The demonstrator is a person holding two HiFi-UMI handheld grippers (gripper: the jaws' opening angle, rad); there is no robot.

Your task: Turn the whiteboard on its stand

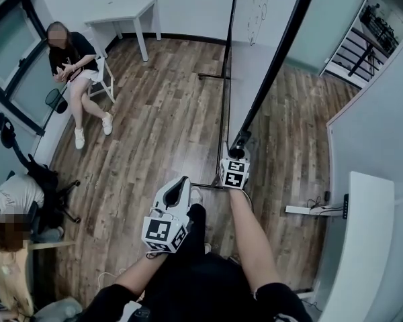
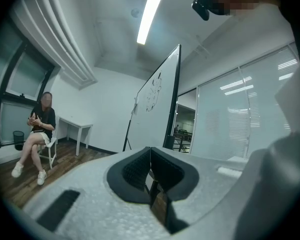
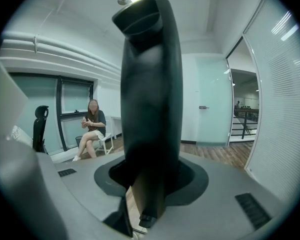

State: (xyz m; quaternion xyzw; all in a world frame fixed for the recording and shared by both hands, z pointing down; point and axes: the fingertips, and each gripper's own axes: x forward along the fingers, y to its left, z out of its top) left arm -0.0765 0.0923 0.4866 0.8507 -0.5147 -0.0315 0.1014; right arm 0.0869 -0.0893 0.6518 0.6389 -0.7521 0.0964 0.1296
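Note:
The whiteboard (image 1: 255, 25) stands on its black stand (image 1: 226, 66) and shows nearly edge-on from above, its black frame (image 1: 277, 62) running down toward me. My right gripper (image 1: 241, 143) is shut on the lower end of that frame. In the right gripper view the frame (image 3: 150, 99) is a thick dark upright bar filling the jaws of the right gripper (image 3: 151, 176). My left gripper (image 1: 181, 185) hangs free to the left of the board, jaws together, holding nothing. The left gripper view shows the left gripper (image 2: 150, 156) with pads meeting and the whiteboard (image 2: 157, 104) further off.
A person (image 1: 74, 62) sits on a white chair at the back left, beside a white table (image 1: 124, 12). Another person (image 1: 13, 227) and a black office chair (image 1: 50, 180) are at the lower left. A power strip (image 1: 316, 210) lies on the floor by the white panel (image 1: 363, 240).

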